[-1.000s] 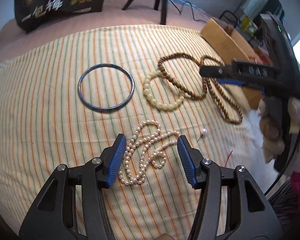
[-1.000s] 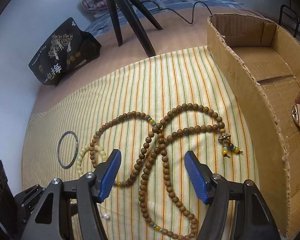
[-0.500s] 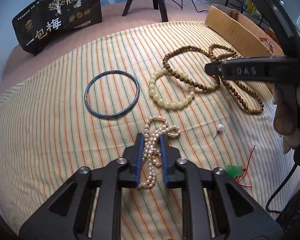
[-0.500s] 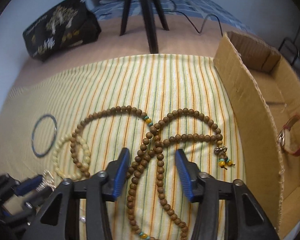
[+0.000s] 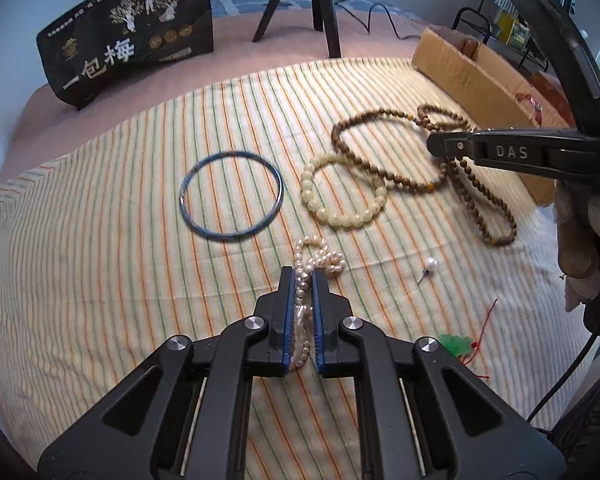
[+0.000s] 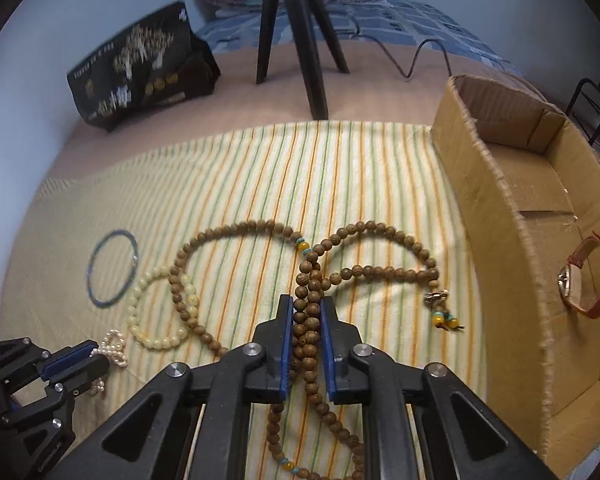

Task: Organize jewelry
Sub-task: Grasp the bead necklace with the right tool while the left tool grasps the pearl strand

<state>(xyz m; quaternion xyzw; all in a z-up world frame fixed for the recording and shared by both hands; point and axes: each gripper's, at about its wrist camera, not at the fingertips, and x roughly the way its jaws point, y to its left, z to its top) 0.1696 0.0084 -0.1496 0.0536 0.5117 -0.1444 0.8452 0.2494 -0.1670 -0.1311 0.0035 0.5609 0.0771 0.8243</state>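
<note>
left gripper point(image 5: 301, 280) clamped on pearl strand point(image 5: 316, 254), cloth centre | right gripper point(image 6: 306, 308) clamped on wooden beads point(image 6: 364, 270) | box point(image 6: 500, 216) at 3 o'clock holds only watch point(image 6: 584, 284) | bangle point(image 5: 231, 196), pale bracelet point(image 5: 342, 192), 11–12 o'clock, left to do

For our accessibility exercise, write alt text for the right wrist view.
The right gripper has its jaws shut on a wooden bead necklace lying on a striped cloth. A cardboard box to the right holds a red-strapped watch.
</note>
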